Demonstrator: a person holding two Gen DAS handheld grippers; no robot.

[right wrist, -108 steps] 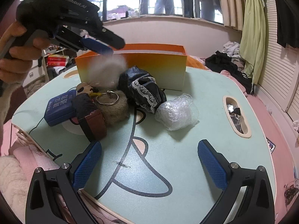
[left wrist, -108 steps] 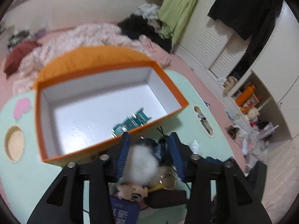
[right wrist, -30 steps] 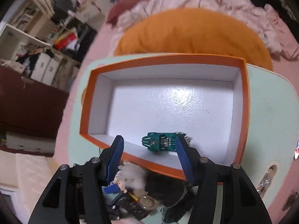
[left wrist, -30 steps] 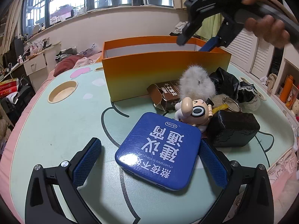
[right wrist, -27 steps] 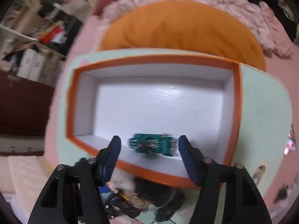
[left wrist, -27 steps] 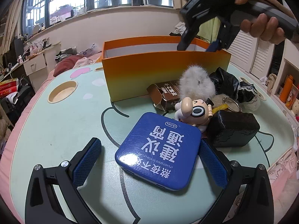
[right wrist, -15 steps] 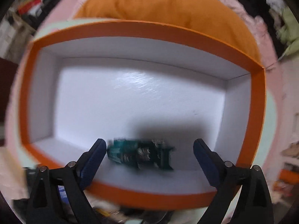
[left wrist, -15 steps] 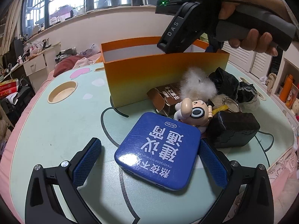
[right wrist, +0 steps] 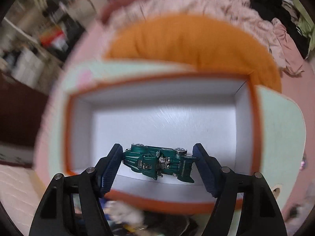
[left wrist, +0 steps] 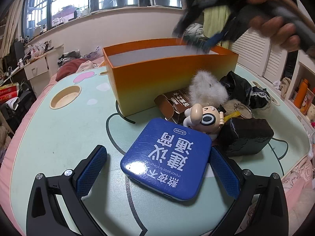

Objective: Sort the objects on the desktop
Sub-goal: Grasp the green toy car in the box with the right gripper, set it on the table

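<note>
In the right wrist view my right gripper (right wrist: 157, 147) hangs over the orange box (right wrist: 68, 129), whose inside is white. Its jaws are closing, and both pads touch the ends of a green toy car (right wrist: 157, 161), which stays sharp while the box blurs. In the left wrist view that gripper is a blur in a person's hand (left wrist: 275, 25) above the box's (left wrist: 167, 78) far right corner. My left gripper (left wrist: 157, 150) stands open low over the table, with a blue square tin (left wrist: 167, 161) lying between its fingers; the left finger is clear of it.
Behind the tin, beside the box, lie a brown carton (left wrist: 175, 102), a white fluffy ball (left wrist: 206, 88), a small figurine (left wrist: 204, 118), a black block (left wrist: 246, 135), black cloth (left wrist: 242, 88) and a key ring (left wrist: 243, 108). The mint table (left wrist: 69, 137) has a round cup hollow (left wrist: 66, 96) at its left.
My right gripper dipped into the box with its jaws wide around the car, then narrowed onto it and rose. The left gripper and the tin have not moved.
</note>
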